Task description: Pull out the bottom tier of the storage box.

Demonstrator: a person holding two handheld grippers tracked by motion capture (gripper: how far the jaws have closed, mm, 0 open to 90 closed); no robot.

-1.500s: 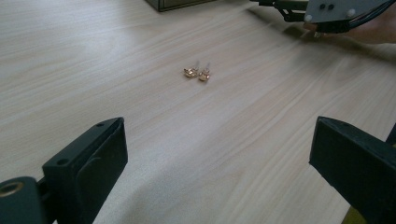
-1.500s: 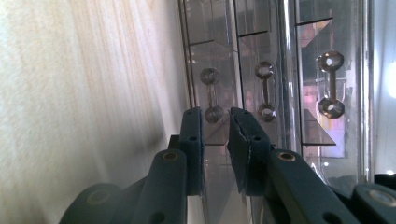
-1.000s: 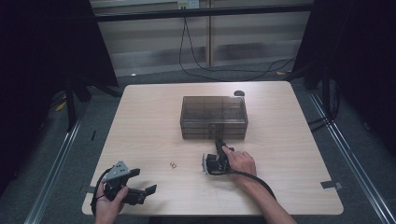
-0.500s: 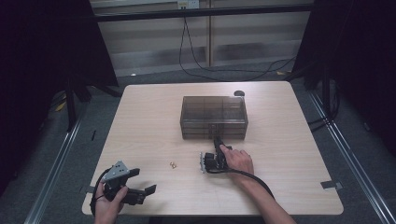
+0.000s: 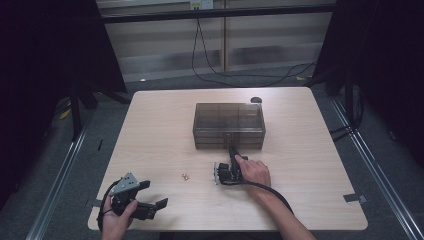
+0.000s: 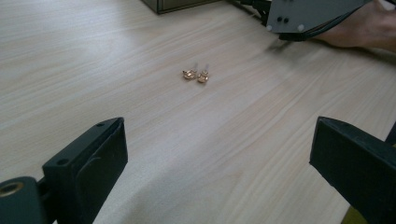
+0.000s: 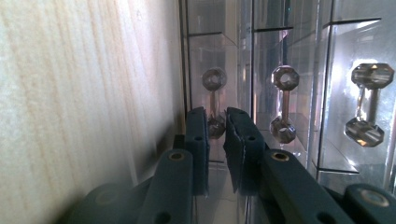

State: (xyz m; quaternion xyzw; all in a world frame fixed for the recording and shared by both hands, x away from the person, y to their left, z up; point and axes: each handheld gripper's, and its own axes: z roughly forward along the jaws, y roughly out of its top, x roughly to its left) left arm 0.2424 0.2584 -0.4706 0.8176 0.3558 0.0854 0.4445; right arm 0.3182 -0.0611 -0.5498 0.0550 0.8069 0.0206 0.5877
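Nearest the person, the left gripper rests at the table's front left corner with its jaws spread wide and nothing between them, pointed at the pair of small gold stud earrings lying loose on the bare wood a little farther in. They have not been picked up, so putting them away is still wholly to do. Beyond them, the right gripper, turned on its side, reaches the front of the smoky clear drawer box at mid-table; its jaws have just been closing and now stand narrow around the lower end of the lowest drawer's faceted handle, though whether the pads already press on it is hard to tell. Judging from this, the drawer is about to be pulled and remains shut. All three drawers look empty through the tinted plastic.
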